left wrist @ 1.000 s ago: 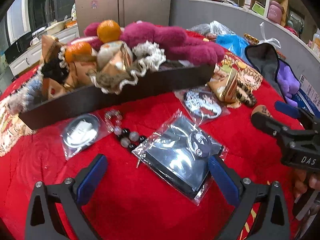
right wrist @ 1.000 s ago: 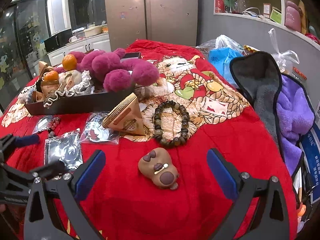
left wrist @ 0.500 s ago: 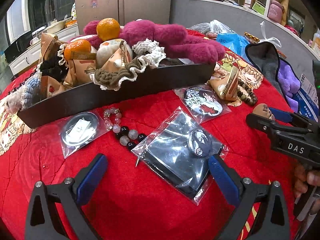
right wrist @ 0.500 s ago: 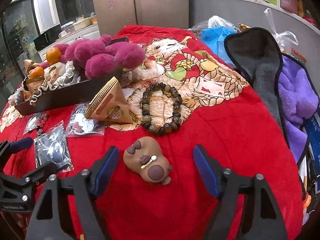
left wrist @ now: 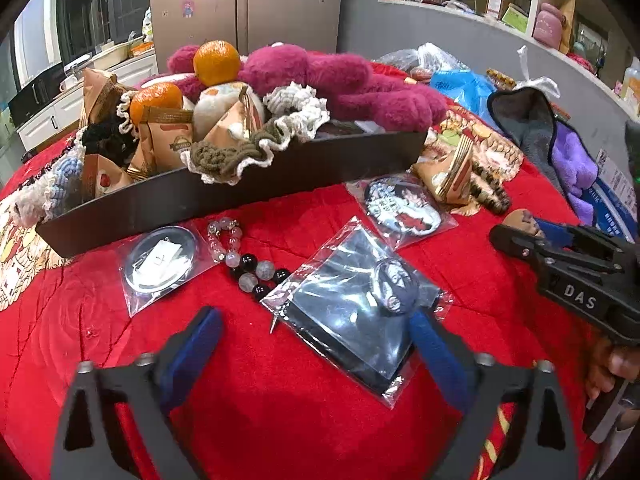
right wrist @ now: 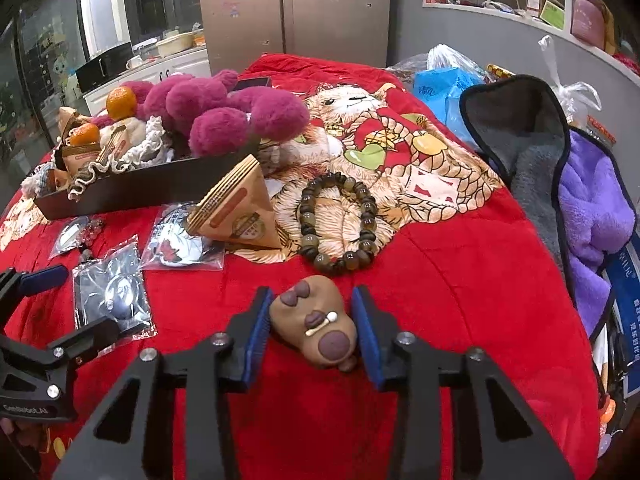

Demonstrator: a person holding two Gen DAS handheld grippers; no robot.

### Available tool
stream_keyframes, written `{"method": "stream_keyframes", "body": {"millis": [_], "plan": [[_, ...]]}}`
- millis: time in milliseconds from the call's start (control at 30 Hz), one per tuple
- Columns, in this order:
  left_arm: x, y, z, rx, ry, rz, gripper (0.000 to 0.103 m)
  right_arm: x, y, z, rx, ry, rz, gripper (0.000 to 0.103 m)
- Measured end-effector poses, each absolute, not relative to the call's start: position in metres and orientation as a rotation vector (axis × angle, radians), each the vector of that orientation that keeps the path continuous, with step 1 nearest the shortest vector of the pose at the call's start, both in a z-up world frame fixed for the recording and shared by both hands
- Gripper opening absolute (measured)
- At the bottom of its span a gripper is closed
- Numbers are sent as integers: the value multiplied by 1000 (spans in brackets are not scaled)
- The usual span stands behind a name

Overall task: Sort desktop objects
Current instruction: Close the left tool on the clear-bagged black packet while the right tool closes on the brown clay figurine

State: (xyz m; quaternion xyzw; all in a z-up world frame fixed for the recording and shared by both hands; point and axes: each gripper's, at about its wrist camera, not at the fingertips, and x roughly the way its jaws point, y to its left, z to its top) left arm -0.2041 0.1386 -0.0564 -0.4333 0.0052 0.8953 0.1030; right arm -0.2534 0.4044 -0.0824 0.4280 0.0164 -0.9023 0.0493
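Brown capybara toy (right wrist: 316,320) lies on the red blanket (right wrist: 460,288), between the blue pads of the right claw (right wrist: 313,320). Jaws have just been closing around it; both pads sit right at its flanks, and we cannot tell if they press yet.

Left claw (left wrist: 316,344) stands wide, jaws just narrowed a little, nothing gripped. Its right finger (left wrist: 434,344) lies at the near corner of a clear bag holding a dark card and badge (left wrist: 360,304); left finger over bare blanket.

Right wrist view alone shows the toy's full face and the dark bead bracelet (right wrist: 340,224) as a whole ring at 12 o'clock from it, with a tan triangular packet (right wrist: 240,212) at 11. In the left view, only the toy's tip shows behind the right claw's arm.

Left wrist view alone shows clearly the round mirror-like badge in a bag (left wrist: 160,260) and the pale and black bead bracelet (left wrist: 240,256), at 10 and 11 o'clock from the card bag, and a printed badge bag (left wrist: 400,208) at 1.

Dark tray (left wrist: 240,192) beyond them: two oranges (left wrist: 216,62), a magenta plush (left wrist: 340,76), tan packets, knitted coasters with frilled edges.

At 3 o'clock, a grey and purple towel (right wrist: 560,168); beyond it, blue plastic bag (right wrist: 444,88). Room: steel fridge doors (right wrist: 296,8), grey shelf ledge, white cabinets.
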Motion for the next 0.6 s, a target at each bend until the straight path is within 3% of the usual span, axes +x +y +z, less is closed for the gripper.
{"method": "stream_keyframes", "body": {"millis": [67, 267, 367, 600], "plan": [[-201, 134, -54, -1257, -24, 2636, 56, -253, 406, -82, 1302, 39, -2746, 41], [-198, 126, -52, -1243, -77, 2655, 13, -253, 405, -82, 1301, 48, -2750, 41], [-198, 124, -50, -1231, -102, 2646, 6, -252, 405, -82, 1300, 47, -2749, 41], [-192, 125, -43, -1183, -117, 2631, 1, -252, 406, -81, 1295, 45, -2752, 41]]}}
